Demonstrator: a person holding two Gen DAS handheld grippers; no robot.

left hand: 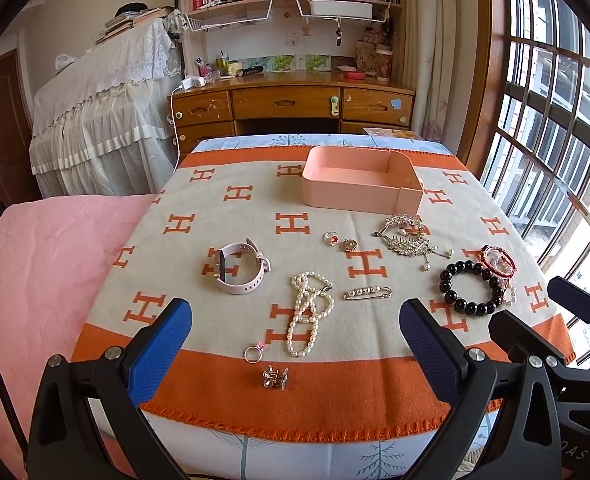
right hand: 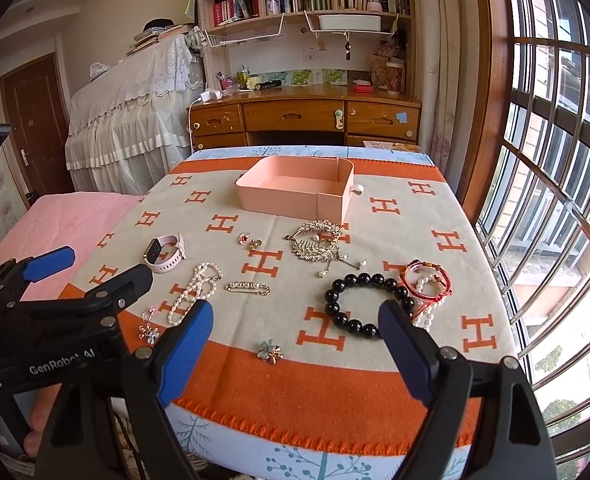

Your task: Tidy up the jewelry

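Black beads of the bracelet (right hand: 369, 306) lay on the tabletop (right hand: 475, 240) just ahead of the right gripper (right hand: 295, 328), seemingly nearer it than the left gripper (left hand: 295, 320), both spread wide and empty.

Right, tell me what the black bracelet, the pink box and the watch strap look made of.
Black bracelet: glossy round beads, likely polished stone or glass, with bright highlights.
Pink box: matte, thin flat walls with a folded seam, probably card or plastic.
Watch strap: pale pink, smooth, punched holes, likely silicone.

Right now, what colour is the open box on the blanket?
The box is pale peachy pink, clearest in the left wrist view.
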